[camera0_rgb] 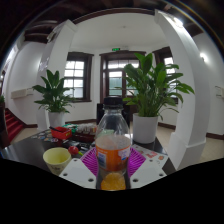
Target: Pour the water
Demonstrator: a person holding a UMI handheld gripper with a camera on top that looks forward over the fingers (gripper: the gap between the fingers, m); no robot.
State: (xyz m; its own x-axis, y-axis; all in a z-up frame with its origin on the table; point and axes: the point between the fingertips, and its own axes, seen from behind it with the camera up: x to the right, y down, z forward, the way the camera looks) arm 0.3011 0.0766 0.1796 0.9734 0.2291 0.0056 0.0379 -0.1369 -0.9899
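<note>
Clamping the upright bottle (pixel 113 145) between both pads, the gripper (pixel 113 170) kept it level, seemingly ready for tipping toward the yellow cup (pixel 57 158).

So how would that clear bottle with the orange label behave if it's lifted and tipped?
The bottle stands between the gripper fingers. Its thin-looking clear wall would probably give a little under a squeeze. Tall and narrow, it likely tips easily if nudged up high. The smooth label could slip against the pads. How full it is, I cannot tell.
</note>
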